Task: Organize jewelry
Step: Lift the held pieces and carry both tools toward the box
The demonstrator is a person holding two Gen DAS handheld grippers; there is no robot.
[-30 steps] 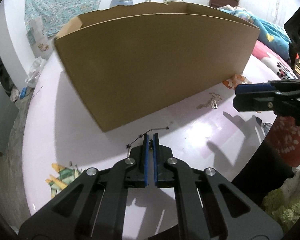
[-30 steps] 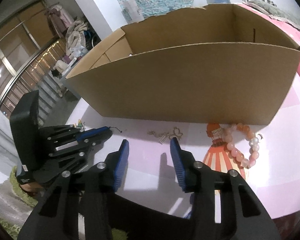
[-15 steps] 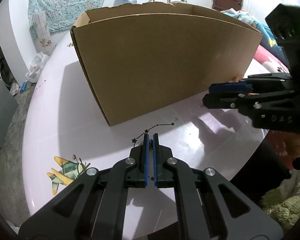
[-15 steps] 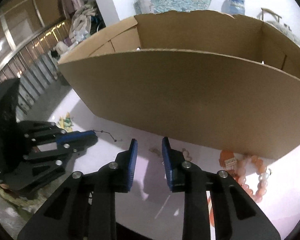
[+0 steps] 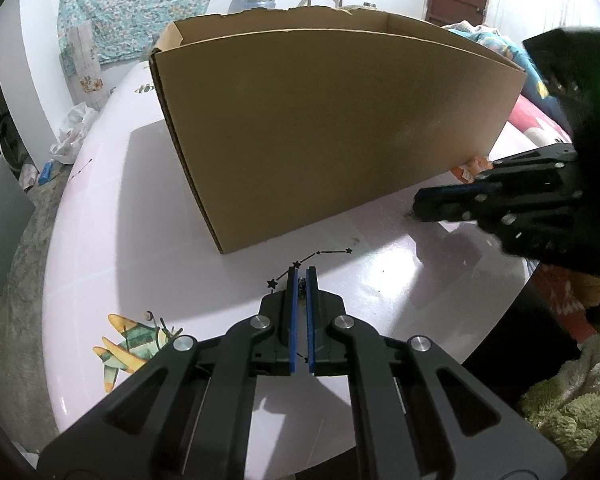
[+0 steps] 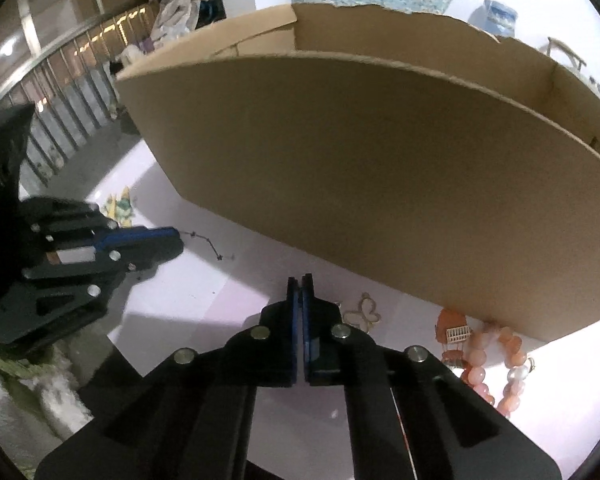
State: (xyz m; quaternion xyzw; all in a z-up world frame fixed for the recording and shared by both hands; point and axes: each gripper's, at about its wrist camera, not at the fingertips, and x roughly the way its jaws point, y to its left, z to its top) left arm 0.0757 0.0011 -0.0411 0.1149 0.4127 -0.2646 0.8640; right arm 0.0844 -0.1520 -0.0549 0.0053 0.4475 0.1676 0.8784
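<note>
Only my right view shows the gold butterfly charm (image 6: 363, 316) and peach bead bracelet (image 6: 496, 364); left gripper (image 5: 300, 276) clenches a thin black star chain (image 5: 320, 254); right gripper (image 6: 300, 280) has just been closing, now clenched, nothing visibly between.

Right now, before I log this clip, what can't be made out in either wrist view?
- Cardboard box floor: both views, hidden by its near wall.
- Whether the right gripper, jaws just closing, holds the gold chain: its own fingers cover the chain's left end.
- What the left gripper pinches: a dark speck, too small.
- Pink bead bracelet: right wrist view, partly hidden by the finger.
</note>
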